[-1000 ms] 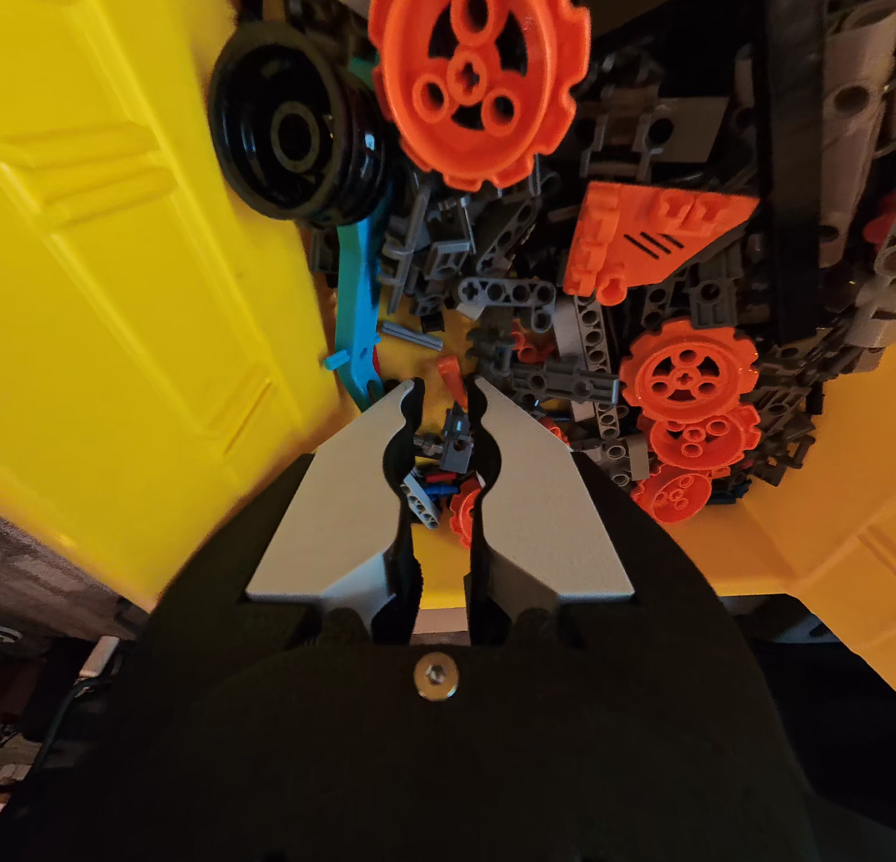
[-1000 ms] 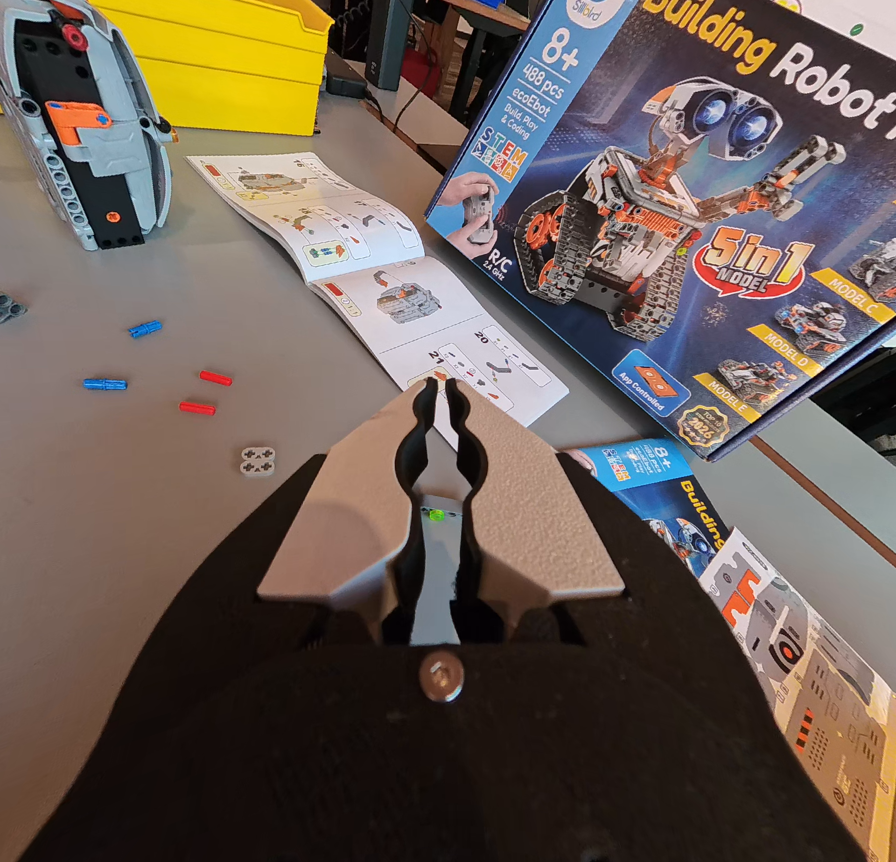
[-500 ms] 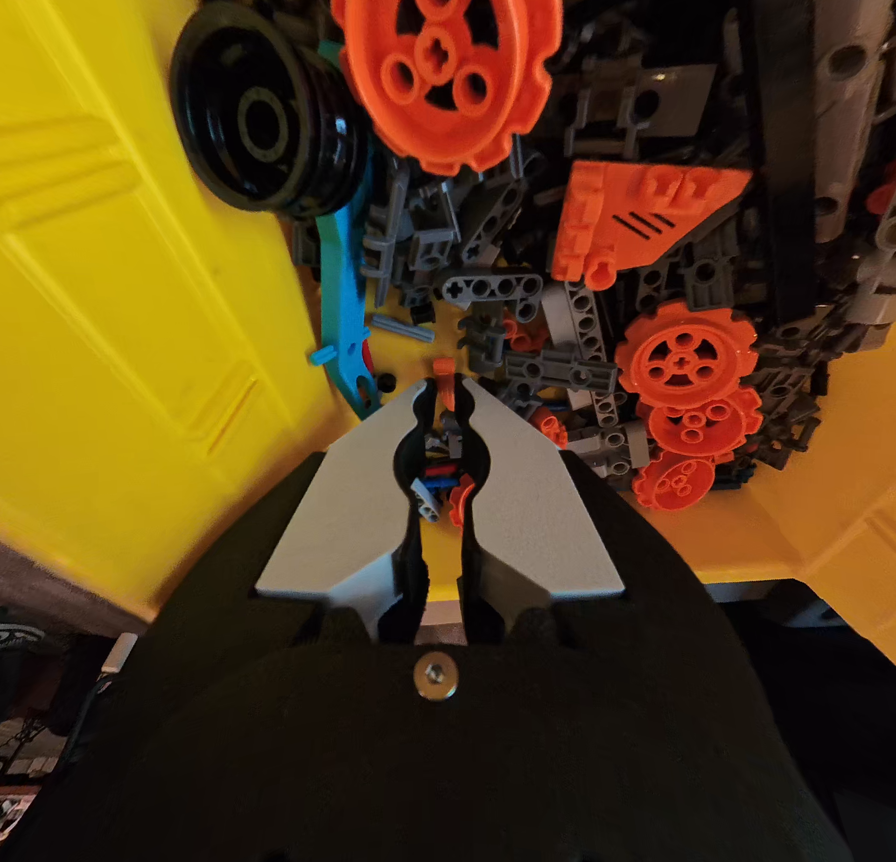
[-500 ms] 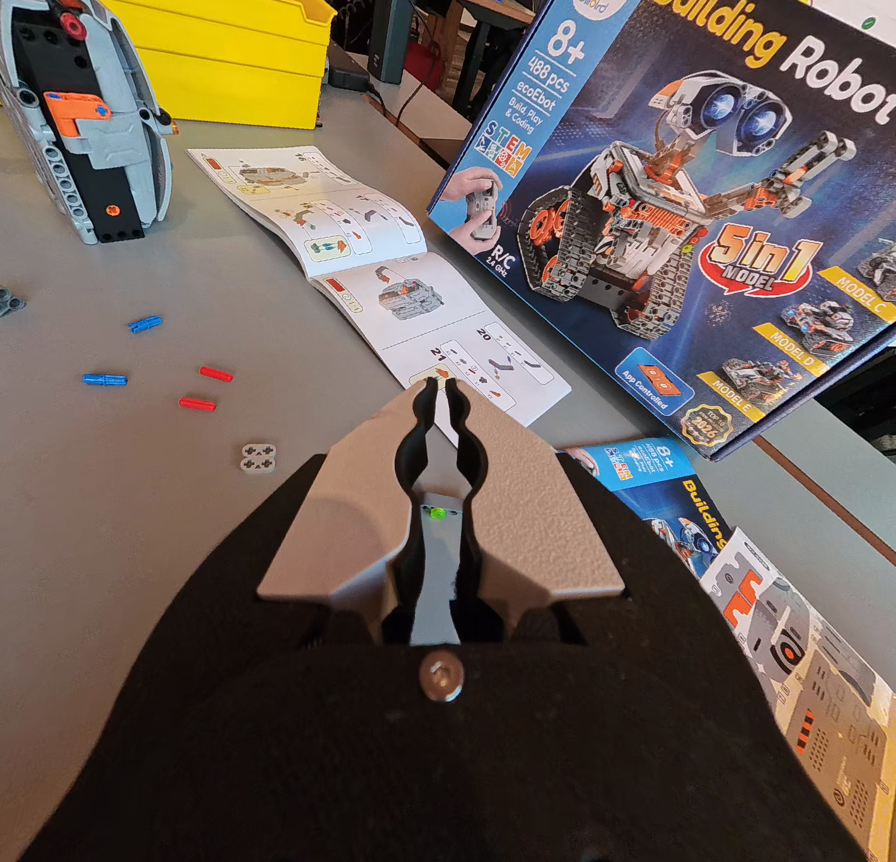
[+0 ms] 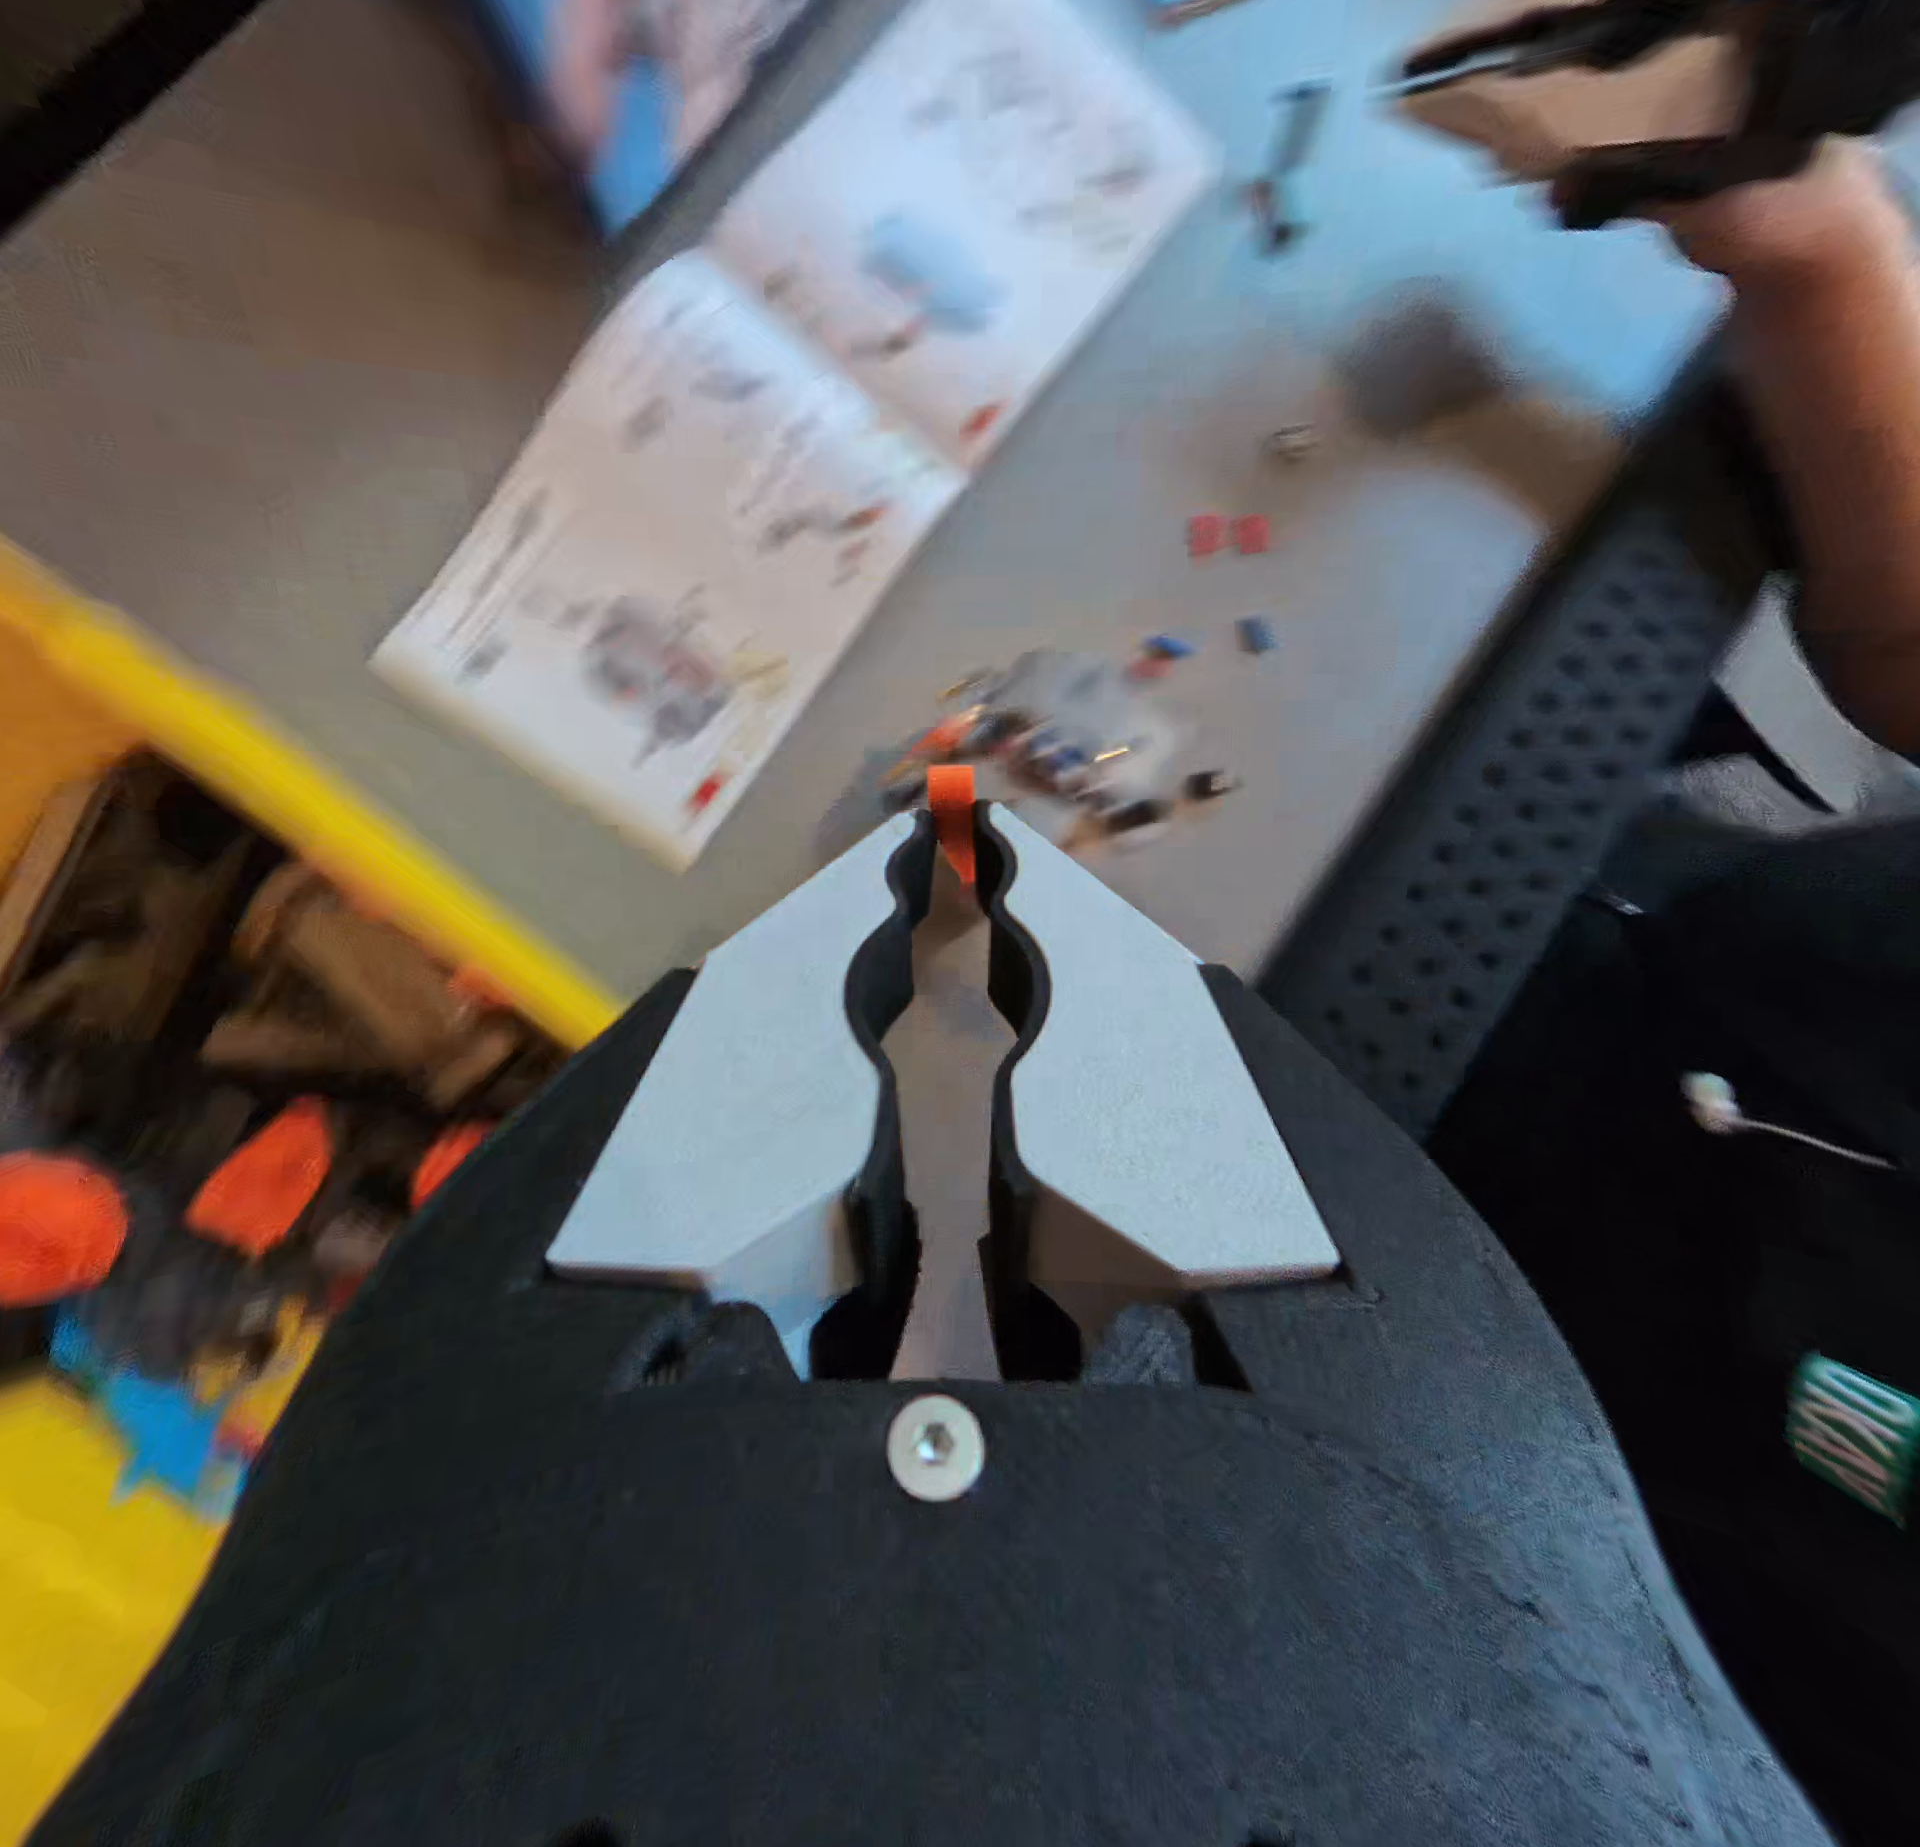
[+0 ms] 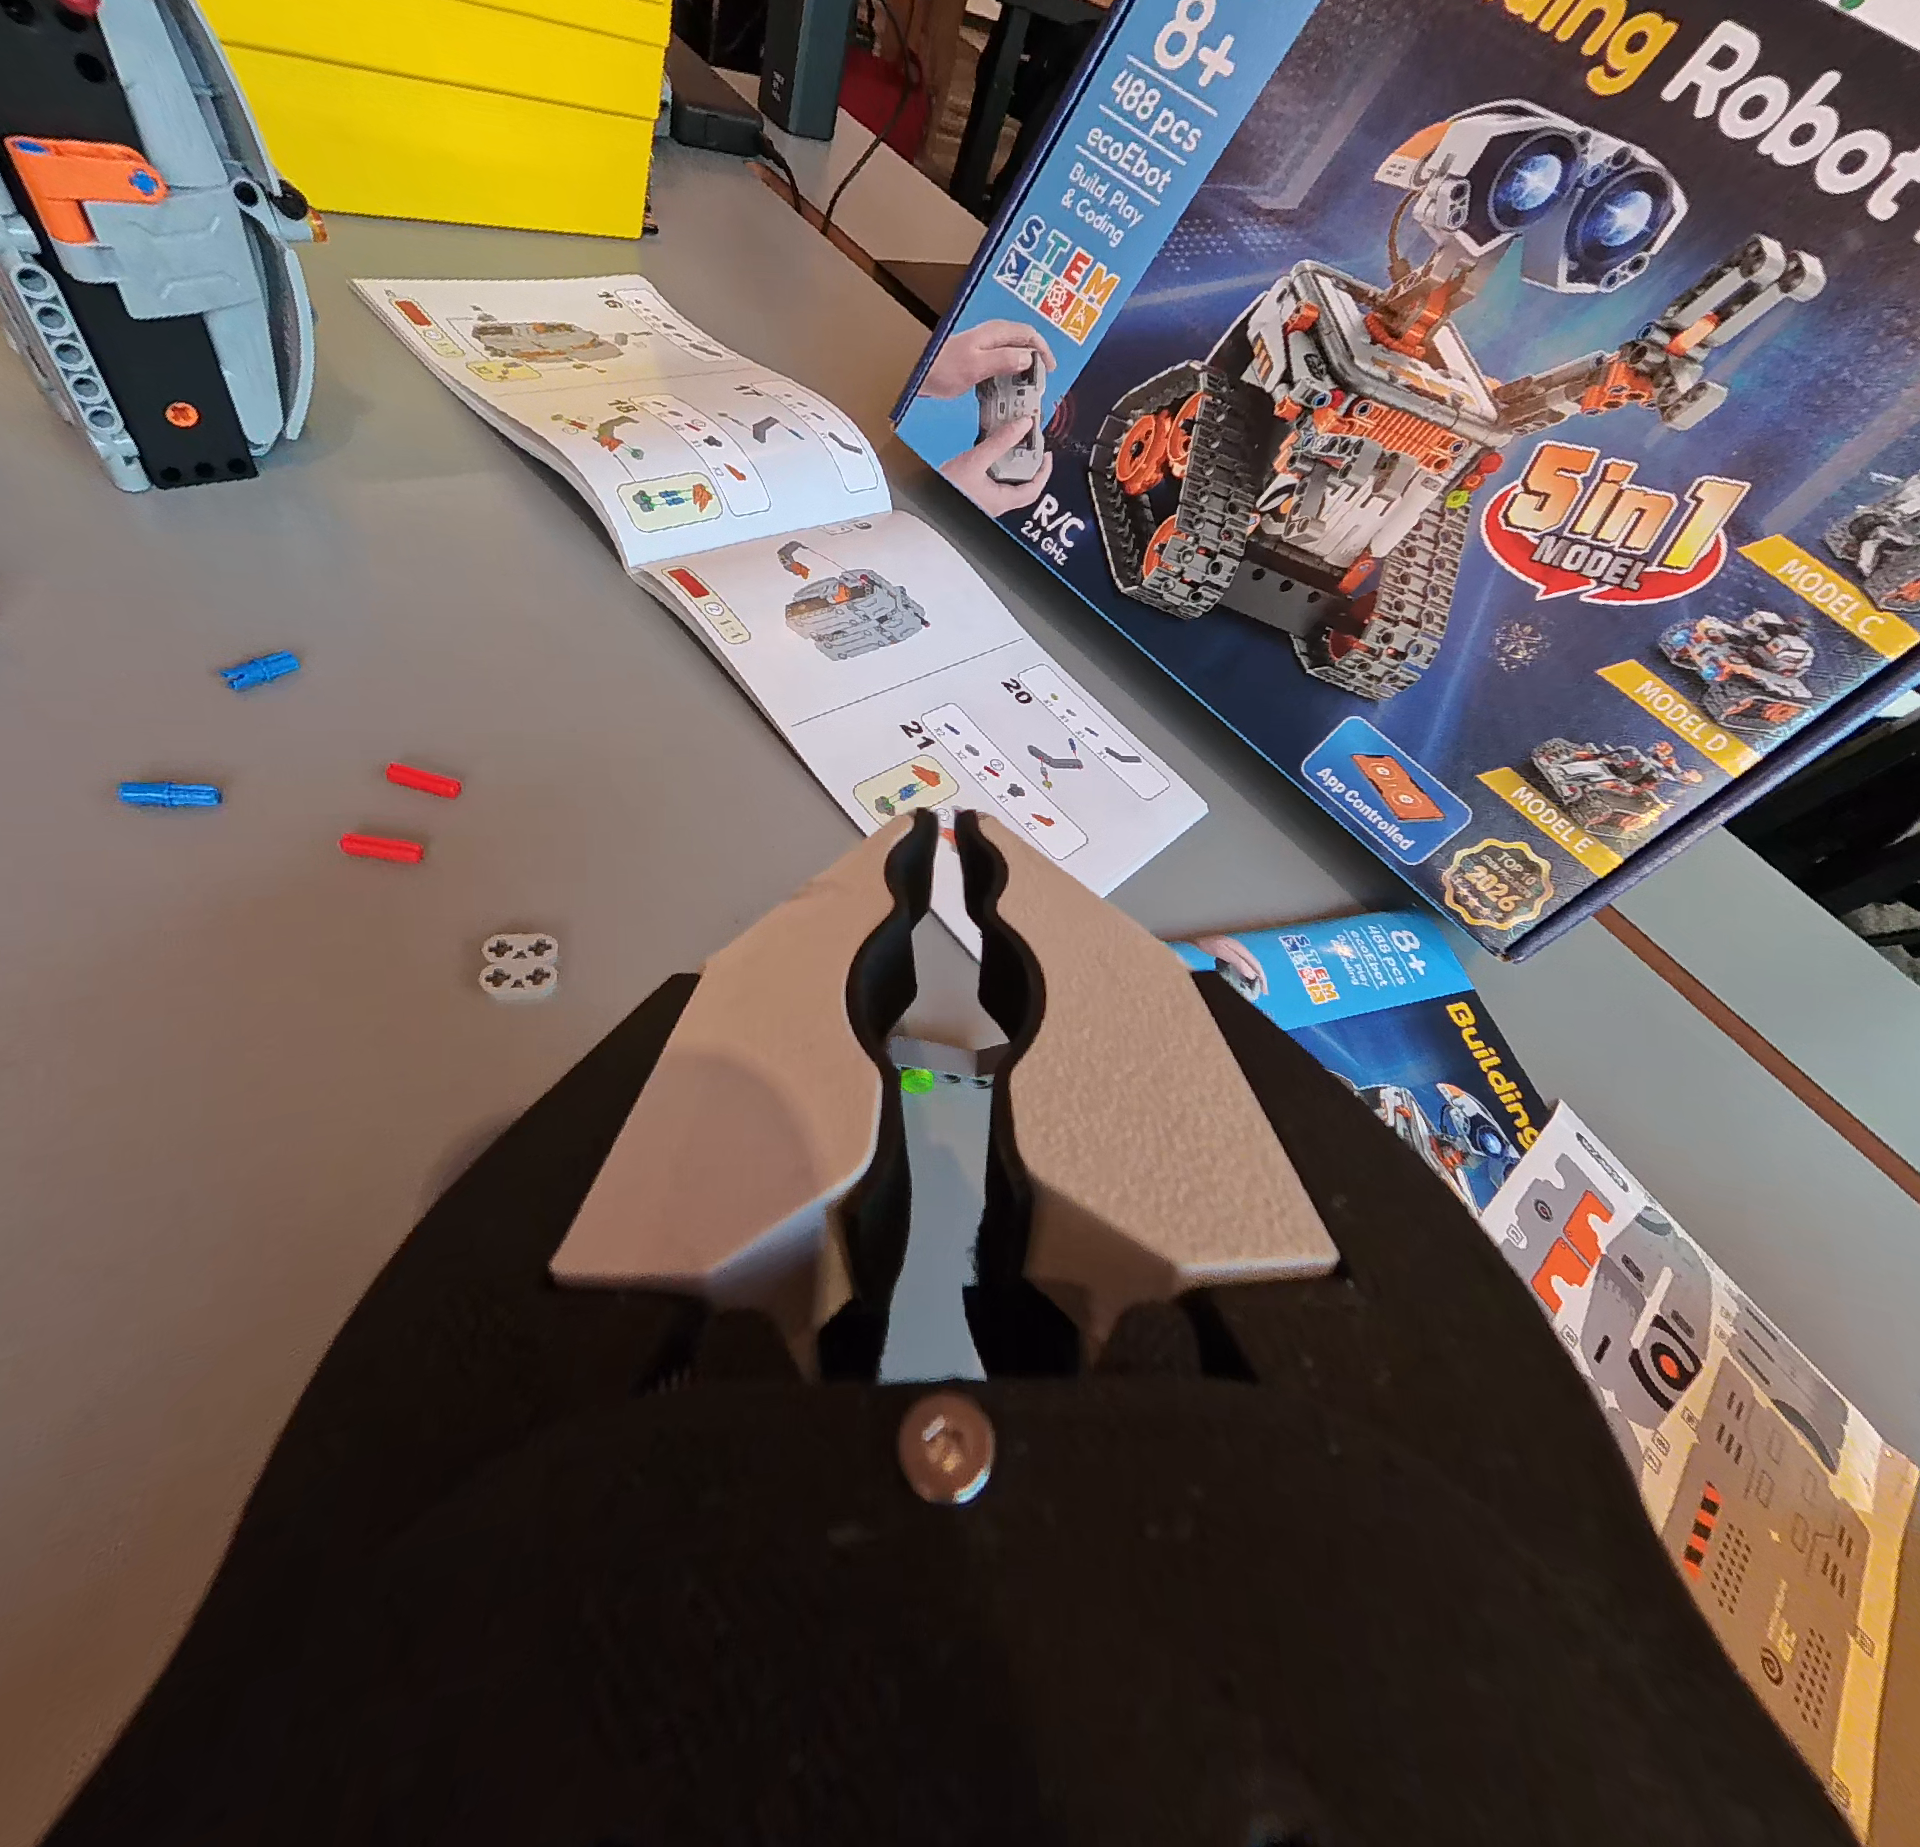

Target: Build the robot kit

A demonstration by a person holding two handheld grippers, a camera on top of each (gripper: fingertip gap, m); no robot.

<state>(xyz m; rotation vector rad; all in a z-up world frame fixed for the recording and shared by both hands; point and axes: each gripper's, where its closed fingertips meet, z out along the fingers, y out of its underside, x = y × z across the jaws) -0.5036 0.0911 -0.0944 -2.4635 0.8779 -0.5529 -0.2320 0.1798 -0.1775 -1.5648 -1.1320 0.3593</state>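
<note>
One small orange plastic piece [image 5: 951,829] sits pinched in our left gripper [image 5: 953,821]. Our right gripper [image 6: 938,829], near the open paper booklet [image 6: 790,592], grips a flat grey piece [image 6: 940,1059].

The left wrist view was heavily smeared by motion blur, so the booklet [image 5: 790,467] and the yellow bin [image 5: 312,800] were streaked, while the camera's own jaws stayed sharp. The right wrist view was crisp and evenly lit by soft, bright daylight, with only faint shadows on the grey surface [image 6: 260,1122]. Both pictures bent straight lines outward near the edges, as wide lenses do.
</note>
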